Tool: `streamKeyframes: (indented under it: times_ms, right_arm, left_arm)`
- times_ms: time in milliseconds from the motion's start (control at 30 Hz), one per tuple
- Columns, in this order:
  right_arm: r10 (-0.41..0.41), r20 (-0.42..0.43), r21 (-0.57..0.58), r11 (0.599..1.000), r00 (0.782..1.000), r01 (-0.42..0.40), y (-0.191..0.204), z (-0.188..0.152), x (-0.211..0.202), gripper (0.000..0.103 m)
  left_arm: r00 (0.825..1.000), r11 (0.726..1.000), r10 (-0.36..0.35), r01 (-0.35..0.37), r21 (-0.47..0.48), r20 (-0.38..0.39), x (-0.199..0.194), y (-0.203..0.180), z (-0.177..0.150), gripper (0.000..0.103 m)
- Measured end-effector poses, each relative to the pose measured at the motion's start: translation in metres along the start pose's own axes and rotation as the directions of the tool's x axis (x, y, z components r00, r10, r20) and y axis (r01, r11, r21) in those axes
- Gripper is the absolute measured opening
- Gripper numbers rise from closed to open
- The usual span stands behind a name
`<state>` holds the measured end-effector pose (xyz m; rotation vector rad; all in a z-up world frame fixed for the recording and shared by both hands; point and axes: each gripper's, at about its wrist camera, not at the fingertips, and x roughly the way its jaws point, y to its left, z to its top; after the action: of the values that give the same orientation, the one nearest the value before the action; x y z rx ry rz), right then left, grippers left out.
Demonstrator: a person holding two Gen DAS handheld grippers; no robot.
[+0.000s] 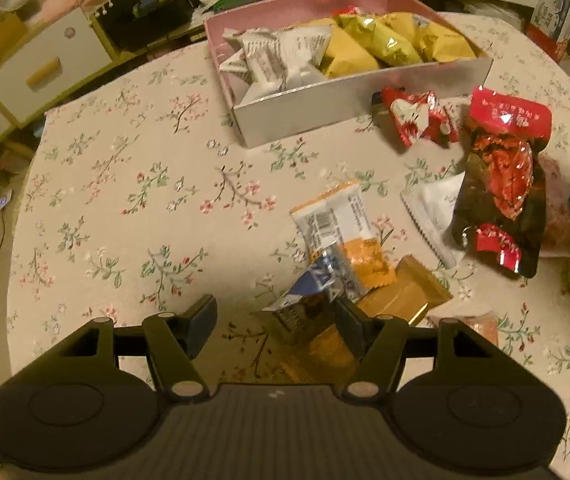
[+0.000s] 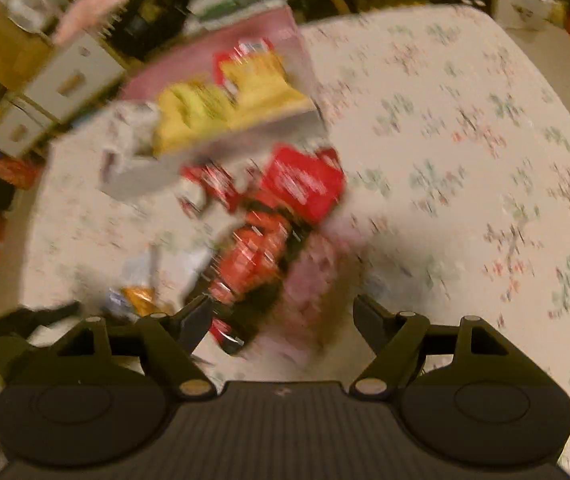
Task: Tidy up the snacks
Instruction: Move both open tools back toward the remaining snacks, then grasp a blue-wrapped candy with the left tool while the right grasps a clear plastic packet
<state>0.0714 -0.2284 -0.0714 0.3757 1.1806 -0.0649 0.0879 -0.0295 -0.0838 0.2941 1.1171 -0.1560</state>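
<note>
Left wrist view: your left claw [image 1: 273, 320] points down at the flowered tablecloth [image 1: 125, 200] with its jaws standing wide and nothing pressed between the pads. A small heap of snacks lies right at its far finger: a blue and silver packet [image 1: 317, 280], an orange and white packet [image 1: 341, 236] lying over it just ahead, and a gold wrapped bar [image 1: 409, 292] beside them, touching or nearly touching that finger. You cannot tell whether the finger rests on the heap or hangs just over it. Further ahead and to that same side lie a white sachet [image 1: 433, 212] and, overlapping it, a long dark bag with red labels [image 1: 505, 188]. Beyond that sits a crumpled red and white wrapper [image 1: 417, 116], just beside the box [image 1: 365, 96]. The box stands well ahead of your claw, upright, its inside pink, already holding white packets [image 1: 281, 56] at one end and yellow packets [image 1: 385, 40] at the other.

In the right wrist view everything is blurred by motion. Your right claw [image 2: 281, 320] also stands wide, gripping nothing. The dark bag with red labels [image 2: 269, 240] lies between and just ahead of its fingers, with a pink packet [image 2: 313, 280] beside it. The box [image 2: 221, 120] is further ahead, toward the left finger's side.
</note>
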Motion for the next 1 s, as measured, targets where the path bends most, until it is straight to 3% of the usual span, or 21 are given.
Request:
streamKeyframes:
  times_ms: [167,500,600,800,900,1000]
  right_arm:
    - [-0.09,-0.01,-0.045,0.995,0.996,0.09,0.003,-0.009,0.008,0.073]
    - [-0.149,-0.029,-0.009,0.989,0.988,0.148,-0.011,-0.005,0.019,0.065]
    - [-0.149,-0.038,-0.016,0.989,0.988,0.148,-0.01,-0.007,0.022,0.067]
    - [-0.123,-0.02,0.02,0.992,0.992,0.124,-0.012,-0.006,0.01,0.048]
    - [-0.098,-0.004,0.041,0.994,0.995,0.098,-0.016,-0.002,0.001,0.047]
    - [-0.134,-0.041,0.025,0.991,0.99,0.135,-0.021,-0.003,0.014,0.048]
  left_arm:
    - [1.0,1.0,-0.02,0.02,-0.003,-0.004,0.005,0.002,0.002,0.066]
    - [0.996,0.995,-0.083,0.084,0.053,-0.031,0.002,-0.01,0.001,0.024]
    - [0.996,0.995,-0.084,0.085,0.045,-0.034,0.002,-0.01,0.001,0.023]
    - [0.989,0.989,-0.142,0.141,-0.042,-0.032,-0.004,0.006,0.005,0.017]
    - [0.989,0.987,-0.146,0.144,-0.064,-0.026,-0.006,0.011,0.006,0.017]
    - [0.988,0.986,-0.152,0.15,-0.073,-0.024,-0.007,0.011,0.007,0.017]
